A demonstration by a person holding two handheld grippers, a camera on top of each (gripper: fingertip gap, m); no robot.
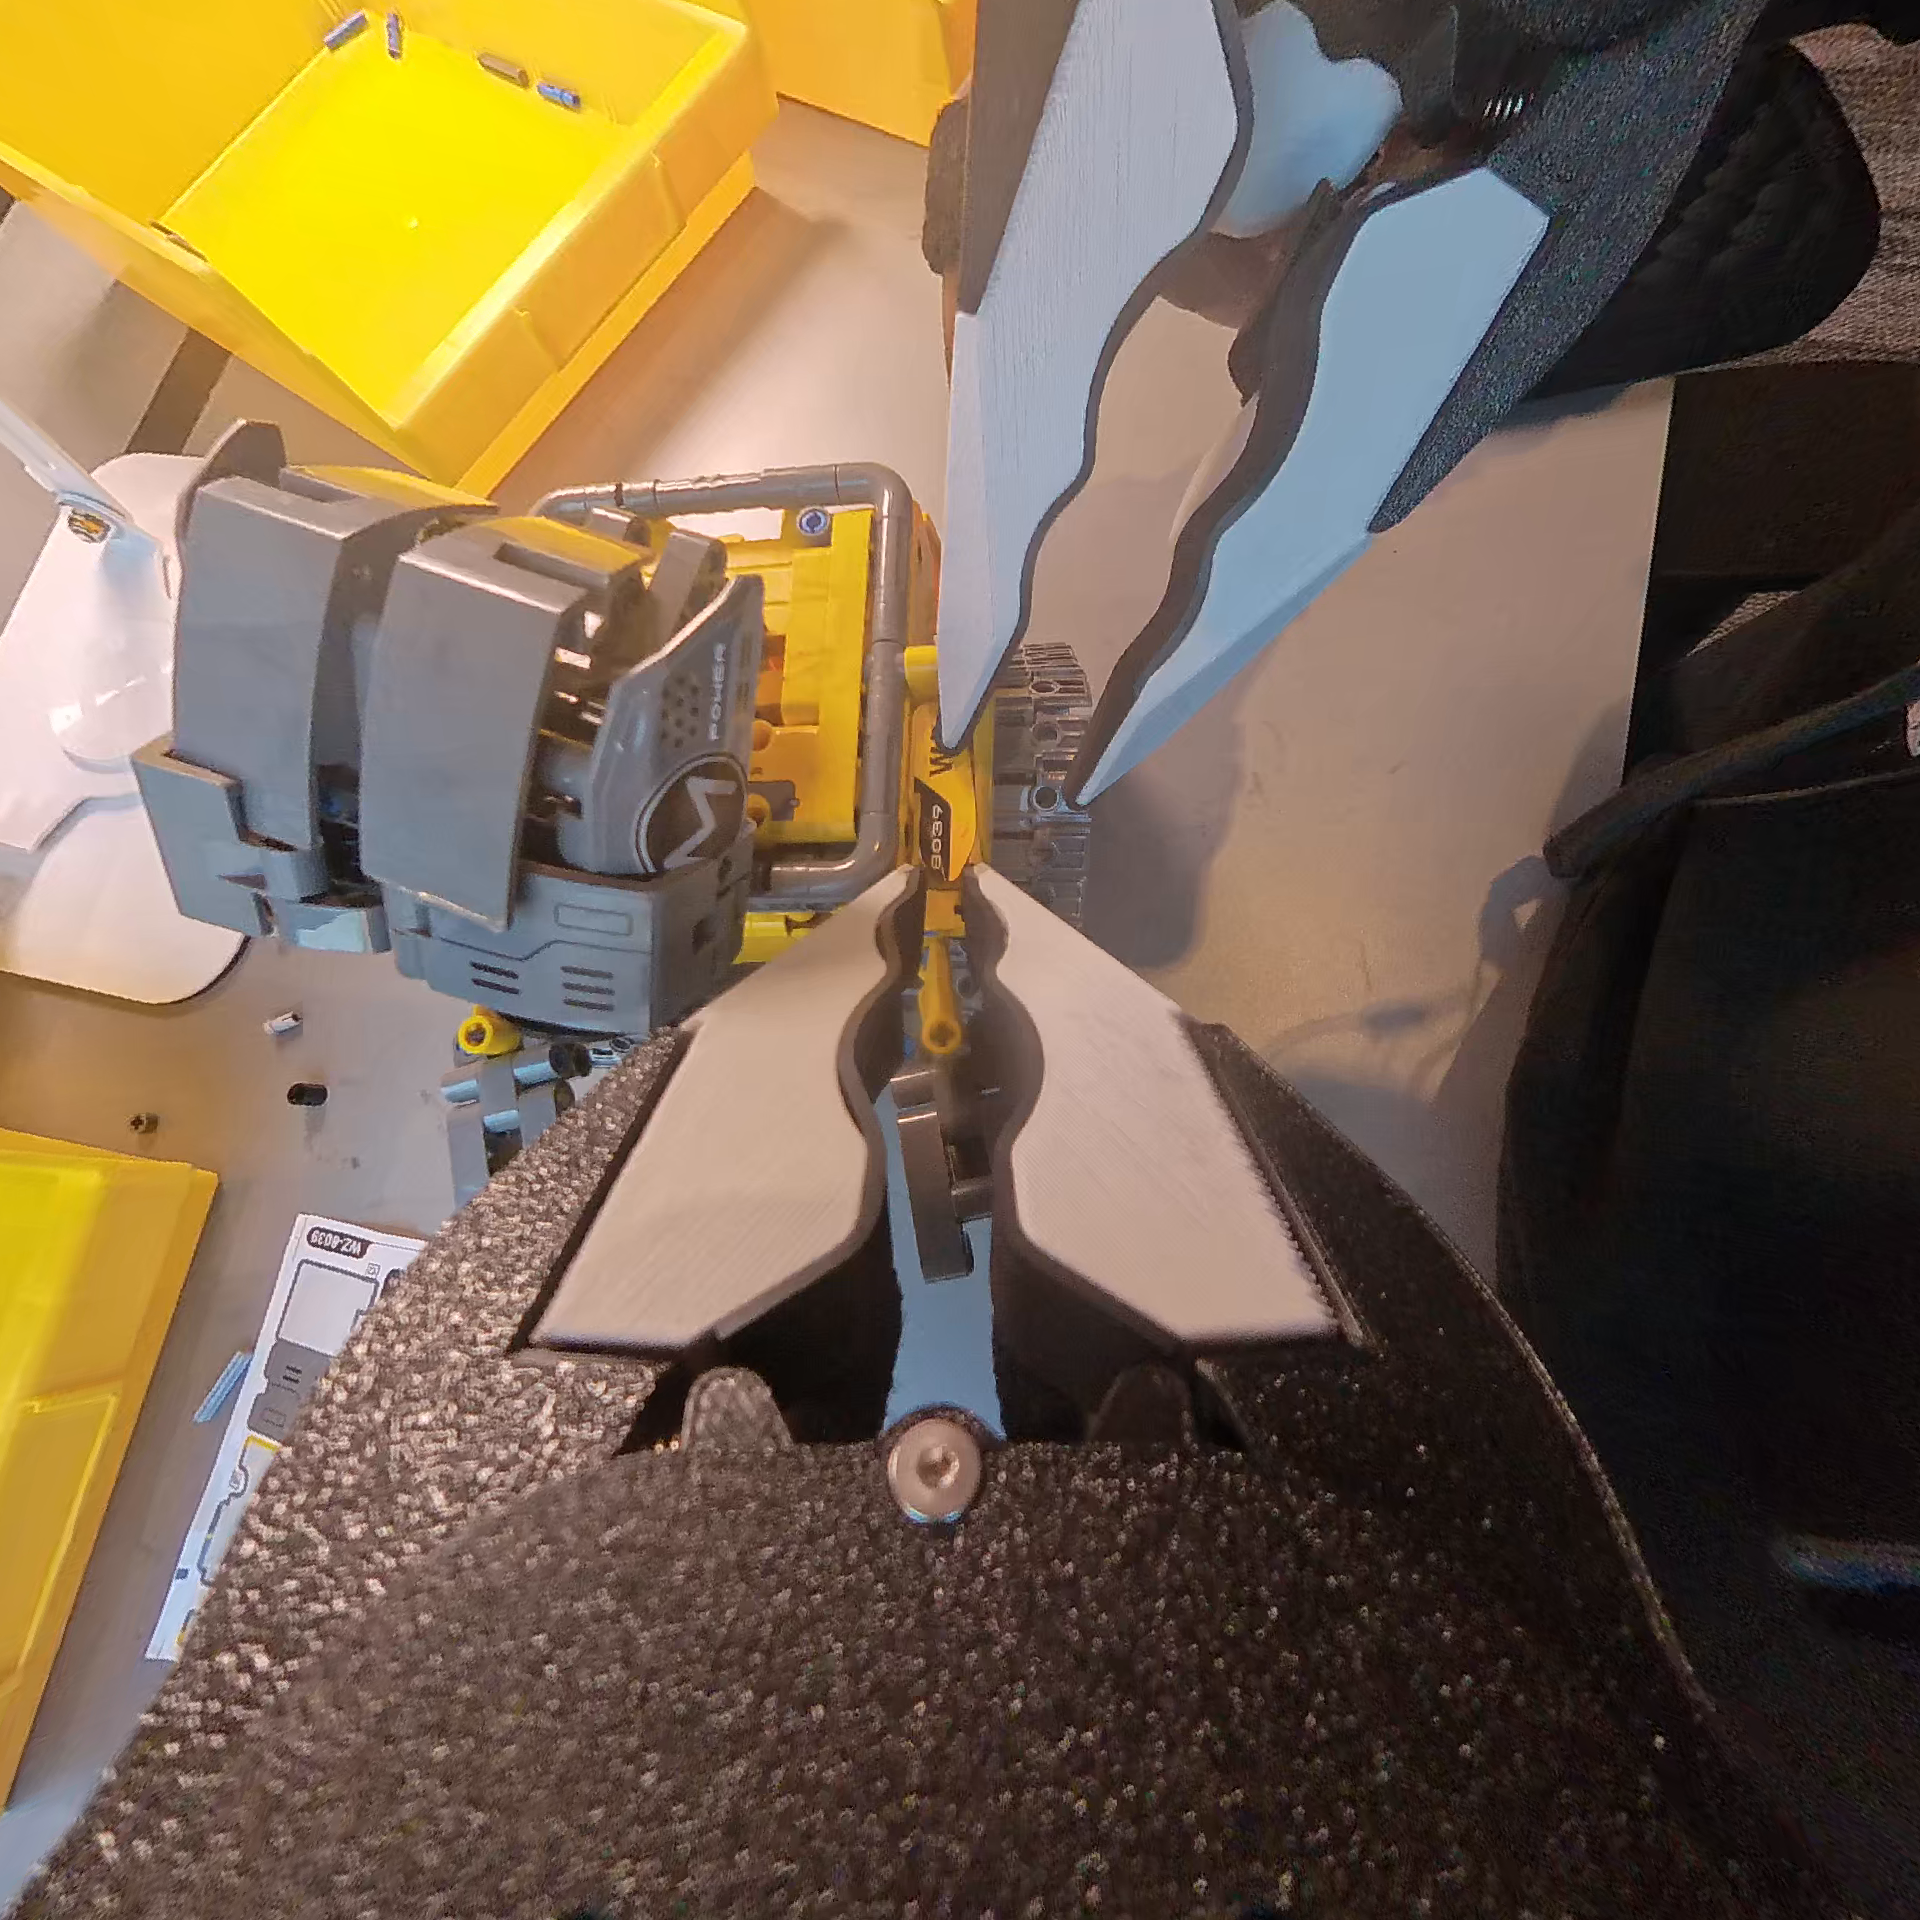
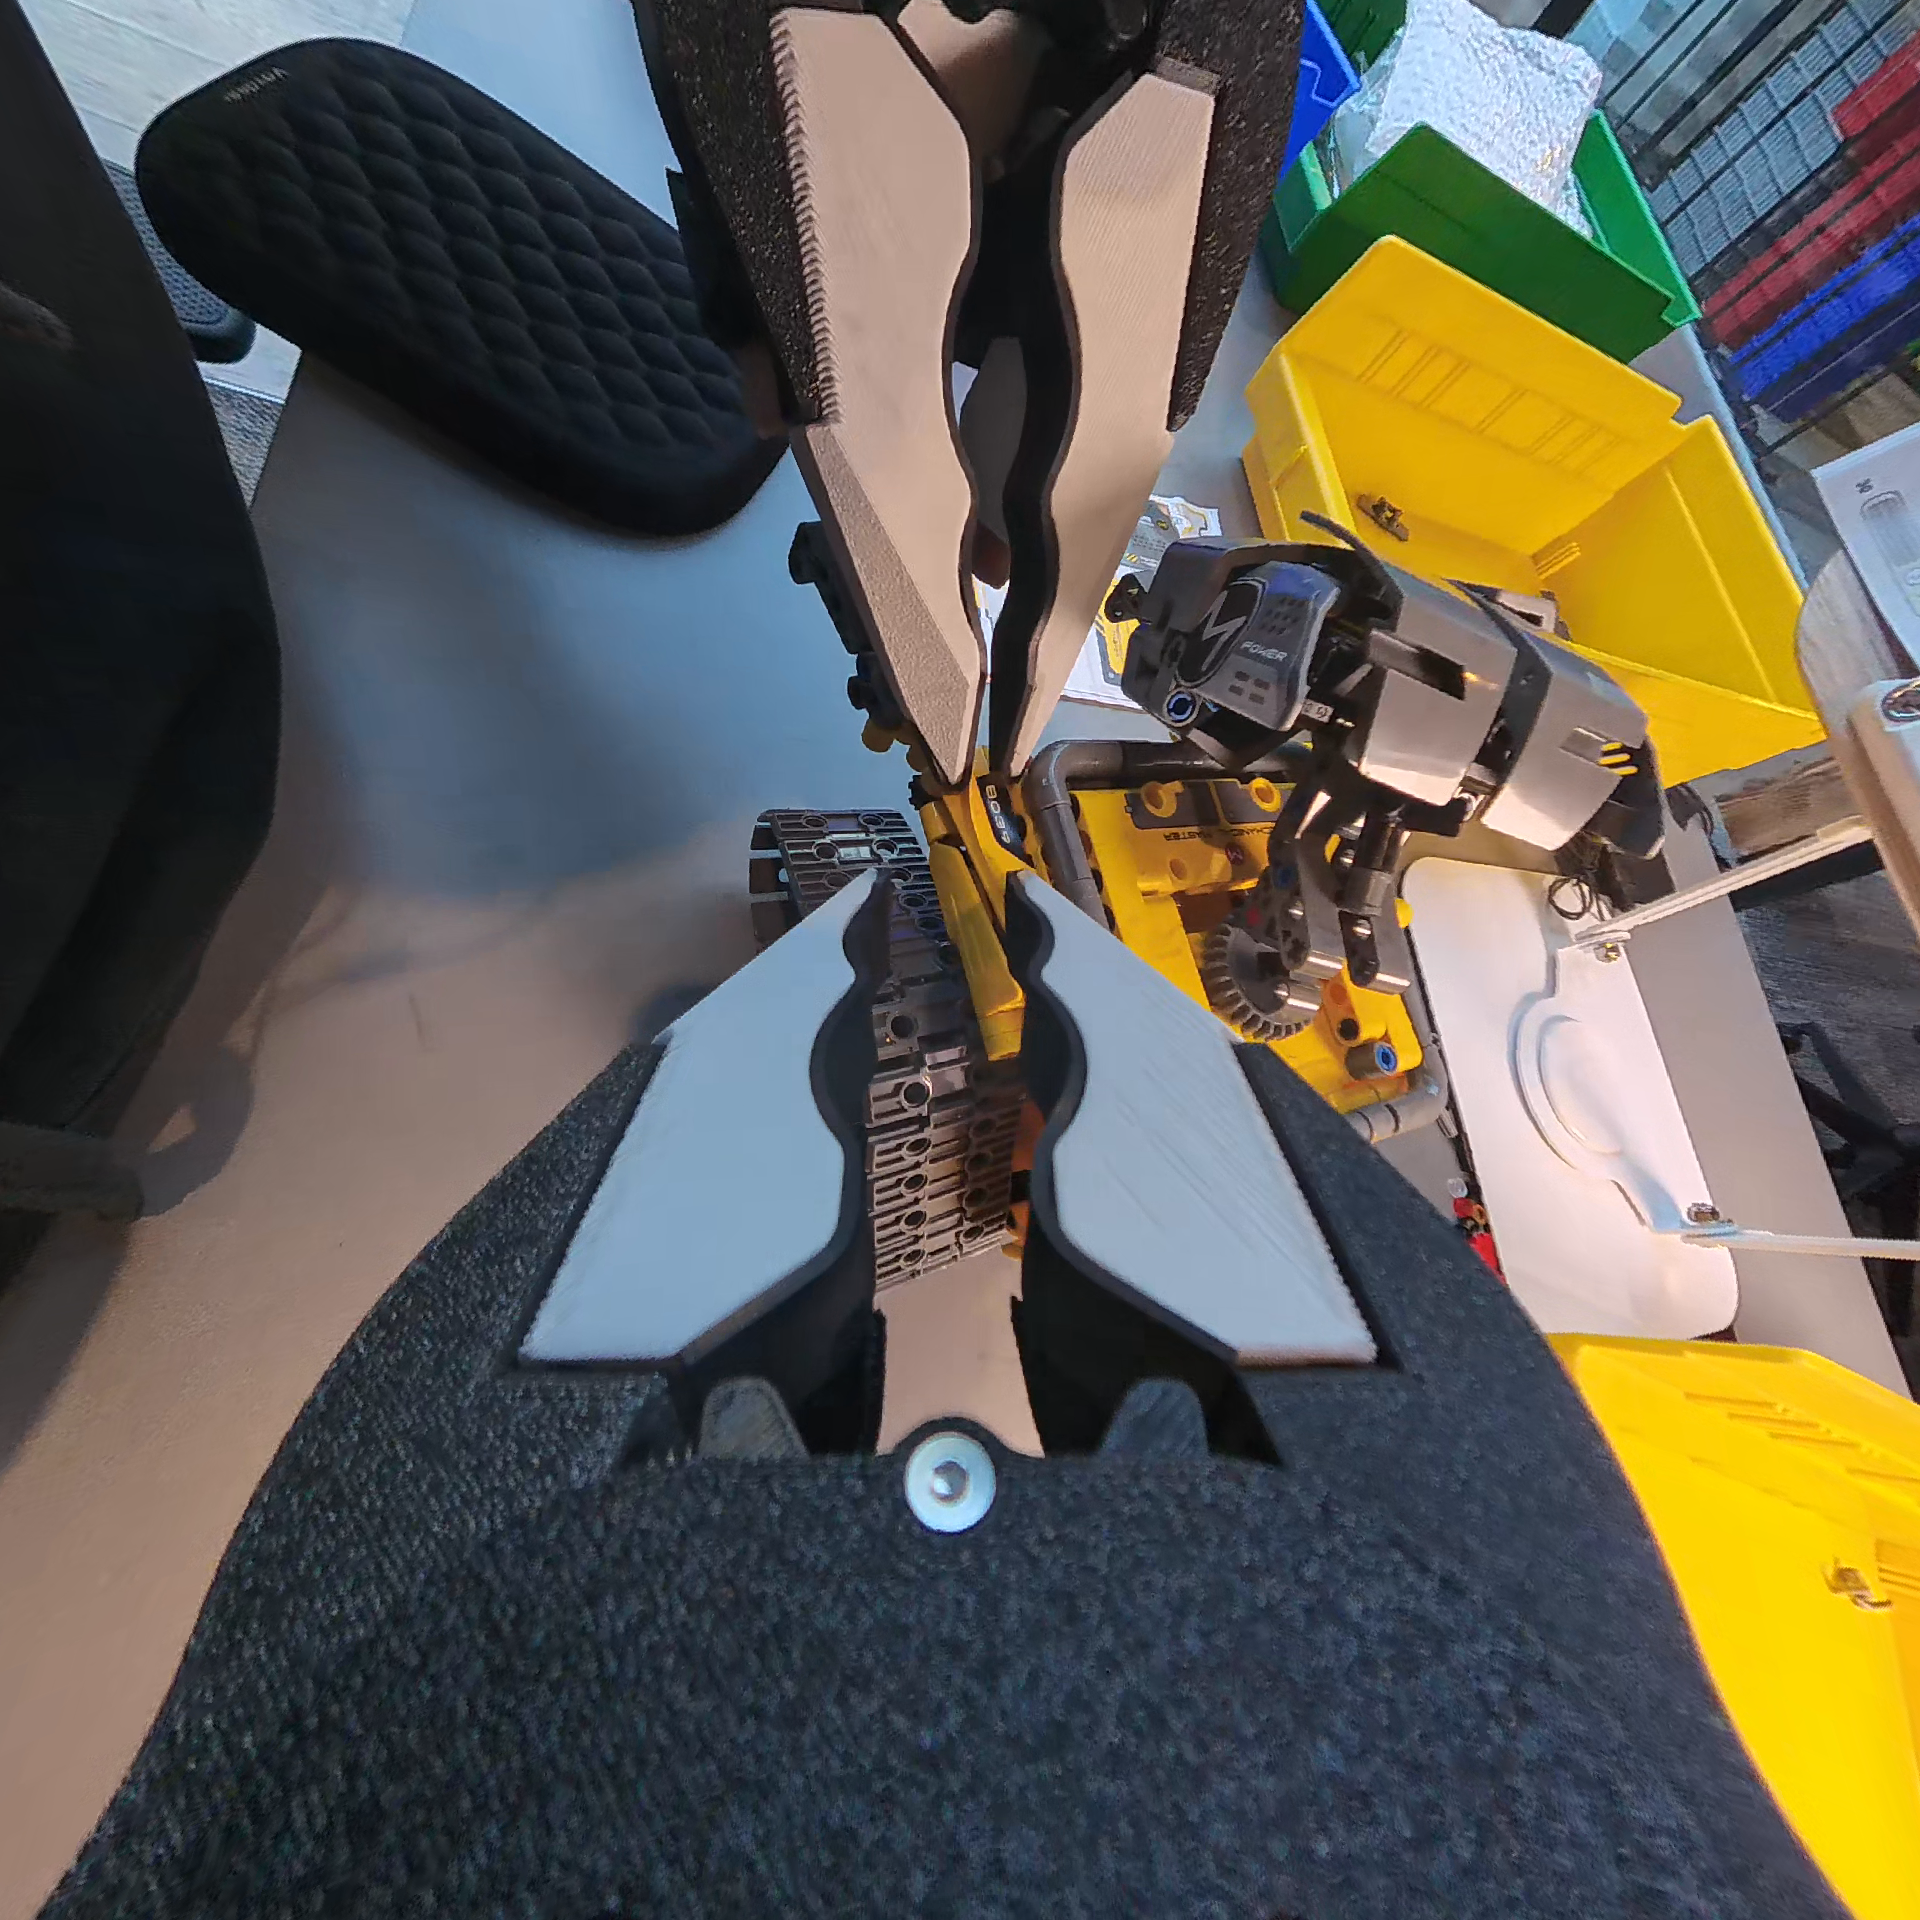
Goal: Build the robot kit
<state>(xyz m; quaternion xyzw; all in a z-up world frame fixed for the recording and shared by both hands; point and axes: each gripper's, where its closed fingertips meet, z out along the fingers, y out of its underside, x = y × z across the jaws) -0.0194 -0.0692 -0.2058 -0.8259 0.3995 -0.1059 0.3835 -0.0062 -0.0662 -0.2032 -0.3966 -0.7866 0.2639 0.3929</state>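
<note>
Grey counter (image 1: 1351, 727) carries a yellow-and-grey brick-built tracked model (image 1: 831, 665), standing at the middle of both views. In the left wrist view, the left tool (image 1: 940, 883) sits at 6 o'clock, its fingers nearly together and clamped on a yellow side panel (image 1: 951, 831) of the model. From 12 o'clock the right tool (image 1: 1023, 774) reaches down with its tips a little apart: one tip rests on the yellow panel, the other on the dark track (image 1: 1049, 727). In the right wrist view that track (image 2: 935, 1143) runs between the right tool's fingers. A grey blocky arm (image 1: 436, 707) juts from the model toward 9 o'clock. Yellow bins (image 1: 416, 208) stand at 11 o'clock, another yellow bin (image 1: 73, 1351) at 8 o'clock, beside a printed sheet (image 1: 281, 1351). A white base (image 1: 94, 727) lies at 9 o'clock. Small loose parts (image 1: 301, 1091) dot the counter near the model.
</note>
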